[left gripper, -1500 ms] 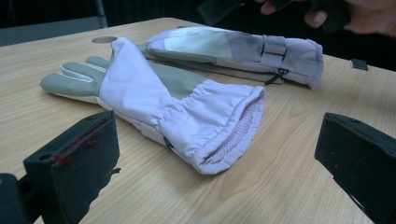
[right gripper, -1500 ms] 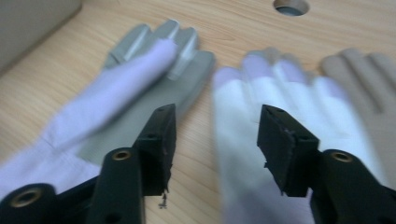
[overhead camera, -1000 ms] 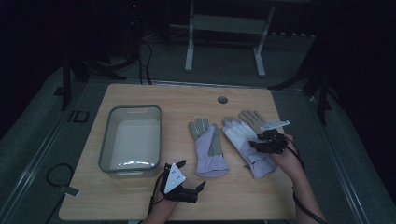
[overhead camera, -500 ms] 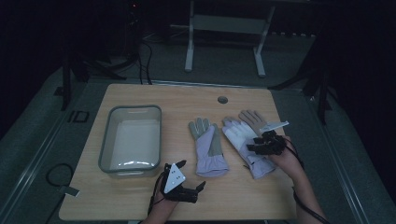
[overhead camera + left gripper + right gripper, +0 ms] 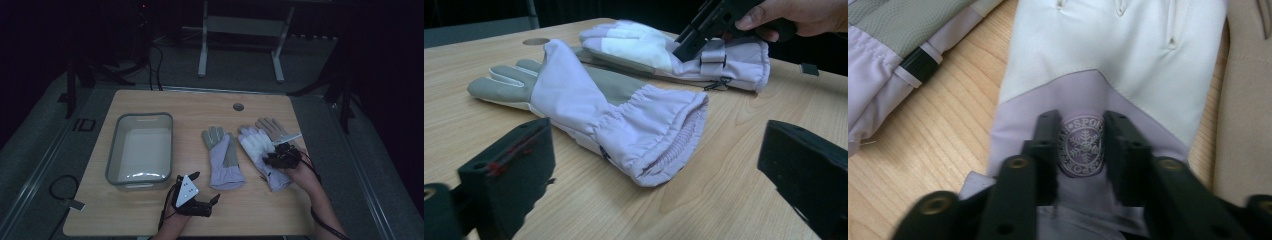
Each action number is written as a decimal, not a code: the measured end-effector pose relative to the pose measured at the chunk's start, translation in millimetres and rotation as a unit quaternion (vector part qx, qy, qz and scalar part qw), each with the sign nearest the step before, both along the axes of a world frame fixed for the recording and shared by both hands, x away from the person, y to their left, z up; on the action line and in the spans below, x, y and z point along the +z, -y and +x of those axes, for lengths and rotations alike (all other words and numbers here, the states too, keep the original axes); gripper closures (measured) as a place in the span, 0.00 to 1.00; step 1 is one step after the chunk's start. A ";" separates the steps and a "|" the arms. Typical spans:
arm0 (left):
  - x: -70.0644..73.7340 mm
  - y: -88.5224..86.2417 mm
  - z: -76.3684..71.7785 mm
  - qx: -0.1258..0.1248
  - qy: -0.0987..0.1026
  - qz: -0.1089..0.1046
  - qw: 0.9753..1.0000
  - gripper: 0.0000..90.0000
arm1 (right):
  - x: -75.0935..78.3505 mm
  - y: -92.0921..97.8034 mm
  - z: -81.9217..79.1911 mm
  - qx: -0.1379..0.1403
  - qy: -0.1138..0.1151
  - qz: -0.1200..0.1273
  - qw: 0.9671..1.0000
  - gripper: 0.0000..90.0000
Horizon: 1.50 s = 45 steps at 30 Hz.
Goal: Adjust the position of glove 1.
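Observation:
Two lilac gloves lie side by side on the wooden table (image 5: 150, 105). The left glove (image 5: 222, 157) (image 5: 614, 110) is palm-side grey, its cuff toward me. My left gripper (image 5: 206, 186) (image 5: 656, 135) hovers open near the front edge, with that cuff just ahead of its jaws. The right glove (image 5: 252, 142) (image 5: 1118, 55) (image 5: 639, 45) has a white back and a round snowflake badge (image 5: 1081, 146). My right gripper (image 5: 270, 160) (image 5: 1080, 130) (image 5: 681, 50) presses down on it, its jaws closed in narrowly on the badge fabric.
A clear plastic bin (image 5: 112, 165) stands on the left half of the table. A beige glove (image 5: 270, 127) (image 5: 1248, 100) lies partly under the right glove's far side. A round cable hole (image 5: 238, 107) sits near the back edge.
My right gripper has shifted slightly left and toward me along the right glove, down onto its badge. The left gripper has stayed put.

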State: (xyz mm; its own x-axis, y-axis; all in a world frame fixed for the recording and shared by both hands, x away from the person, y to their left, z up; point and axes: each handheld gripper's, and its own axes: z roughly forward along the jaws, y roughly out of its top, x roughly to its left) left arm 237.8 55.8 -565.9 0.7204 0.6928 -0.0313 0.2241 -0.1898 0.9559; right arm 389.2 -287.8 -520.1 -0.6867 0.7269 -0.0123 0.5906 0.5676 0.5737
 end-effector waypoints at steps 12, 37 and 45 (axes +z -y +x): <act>0.1 -0.1 -0.2 0.001 0.001 0.002 1.000 0.03 | 30.0 -6.6 -23.1 -0.084 0.040 0.014 0.996 0.89; 0.1 0.1 -2.4 0.007 0.012 0.010 1.000 0.00 | 19.0 18.7 -17.8 -0.263 0.028 0.000 0.964 0.85; 0.1 0.3 -2.4 0.004 0.010 0.009 1.000 0.00 | 10.6 20.0 -13.1 -0.261 0.026 0.012 0.965 0.74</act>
